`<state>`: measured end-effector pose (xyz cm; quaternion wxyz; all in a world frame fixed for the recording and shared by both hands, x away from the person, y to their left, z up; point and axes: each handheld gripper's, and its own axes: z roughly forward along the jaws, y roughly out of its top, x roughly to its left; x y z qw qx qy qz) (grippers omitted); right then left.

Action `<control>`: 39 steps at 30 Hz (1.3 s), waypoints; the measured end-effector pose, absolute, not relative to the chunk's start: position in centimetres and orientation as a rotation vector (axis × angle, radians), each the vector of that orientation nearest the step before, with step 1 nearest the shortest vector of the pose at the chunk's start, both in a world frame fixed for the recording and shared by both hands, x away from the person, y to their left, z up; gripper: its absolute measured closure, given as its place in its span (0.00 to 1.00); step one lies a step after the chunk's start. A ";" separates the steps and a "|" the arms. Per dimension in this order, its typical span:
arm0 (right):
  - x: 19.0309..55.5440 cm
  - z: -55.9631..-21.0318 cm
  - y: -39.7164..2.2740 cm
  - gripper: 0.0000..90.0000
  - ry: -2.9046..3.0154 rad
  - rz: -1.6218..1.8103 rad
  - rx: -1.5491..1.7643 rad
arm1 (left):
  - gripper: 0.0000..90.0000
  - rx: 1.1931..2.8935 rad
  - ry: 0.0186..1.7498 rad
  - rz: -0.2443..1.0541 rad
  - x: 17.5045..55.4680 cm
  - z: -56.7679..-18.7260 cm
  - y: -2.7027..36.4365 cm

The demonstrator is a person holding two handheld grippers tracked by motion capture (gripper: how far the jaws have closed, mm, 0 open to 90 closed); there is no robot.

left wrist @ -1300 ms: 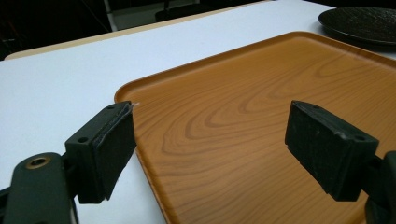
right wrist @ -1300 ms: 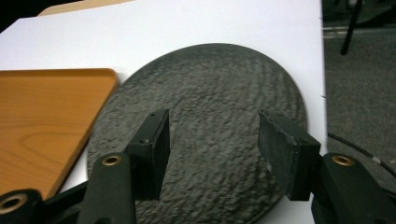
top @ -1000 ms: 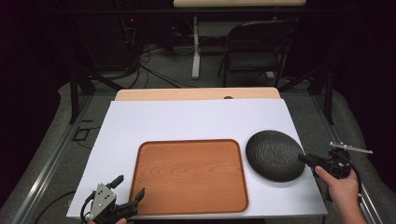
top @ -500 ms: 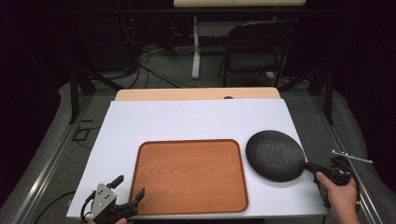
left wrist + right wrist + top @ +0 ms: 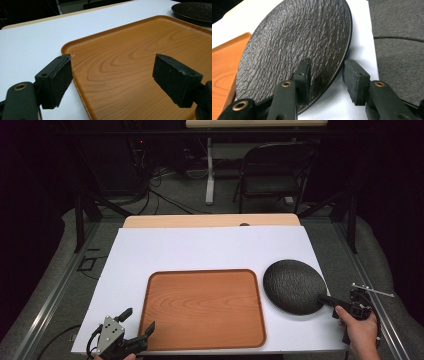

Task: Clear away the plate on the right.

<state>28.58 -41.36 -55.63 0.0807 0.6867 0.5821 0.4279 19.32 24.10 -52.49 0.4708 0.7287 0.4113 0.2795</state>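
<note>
White tabletop (image 5: 200,250): clear surface is seen behind the rectangular wooden tray (image 5: 202,307); the round black textured plate (image 5: 292,285) lies near the right edge.

Right gripper (image 5: 325,80): jaws have just been closing, straddling the plate rim, pads not pressing. Left gripper (image 5: 112,80): jaws held apart over the tray's corner.

A round, black, rough-textured plate (image 5: 293,286) lies flat on the white tabletop. It sits just right of the wooden tray, seemingly apart.
</note>
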 end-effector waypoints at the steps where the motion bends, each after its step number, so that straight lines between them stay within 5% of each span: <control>1: 28.7 -55.7 -41.4 0.65 1.749 1.283 2.042 | 0.18 1.785 1.007 0.684 19.3 -52.5 24.1; 39: 29.7 -56.9 -41.4 0.69 1.631 1.384 2.079 | 0.18 1.785 1.013 0.682 19.4 -52.6 24.0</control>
